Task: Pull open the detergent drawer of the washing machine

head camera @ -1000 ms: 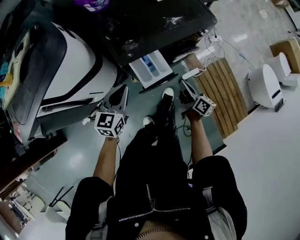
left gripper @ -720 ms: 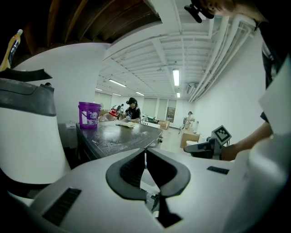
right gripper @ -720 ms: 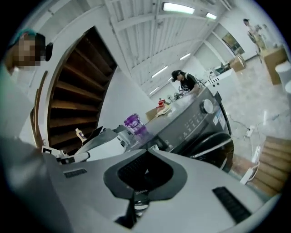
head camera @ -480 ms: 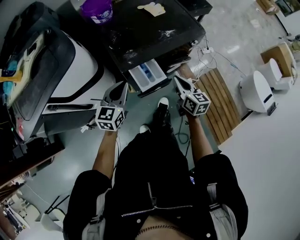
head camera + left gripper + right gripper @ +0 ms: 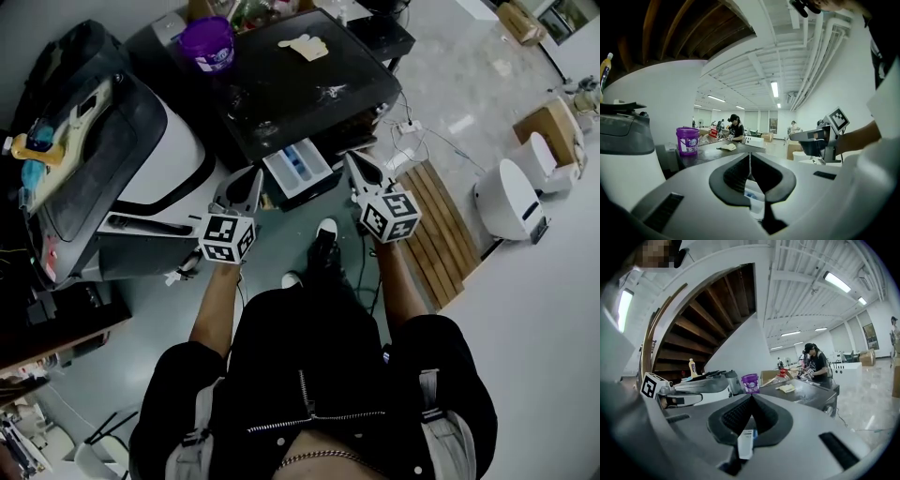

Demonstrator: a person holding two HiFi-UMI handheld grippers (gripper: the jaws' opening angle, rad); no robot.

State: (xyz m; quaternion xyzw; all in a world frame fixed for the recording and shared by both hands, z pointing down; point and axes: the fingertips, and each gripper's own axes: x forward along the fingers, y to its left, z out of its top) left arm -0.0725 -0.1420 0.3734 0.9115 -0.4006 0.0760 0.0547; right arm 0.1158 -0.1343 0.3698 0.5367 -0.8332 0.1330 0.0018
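Note:
The dark-topped washing machine stands ahead of me. Its white detergent drawer, with a blue insert, sticks out of the front, pulled open. My left gripper hangs just left of the drawer and my right gripper just right of it; neither touches it. In the left gripper view the jaws of the left gripper are shut on nothing, with the drawer showing below them. The right gripper is also shut and empty, above the drawer.
A purple bucket and a yellow cloth sit on the machine top. A white appliance with a dark lid stands to the left. A wooden pallet and a white device lie to the right. A person works at a far table.
Both grippers have risen from near the floor to the level of the open drawer. The right one has rolled, its marker cube turning. The drawer stays out.

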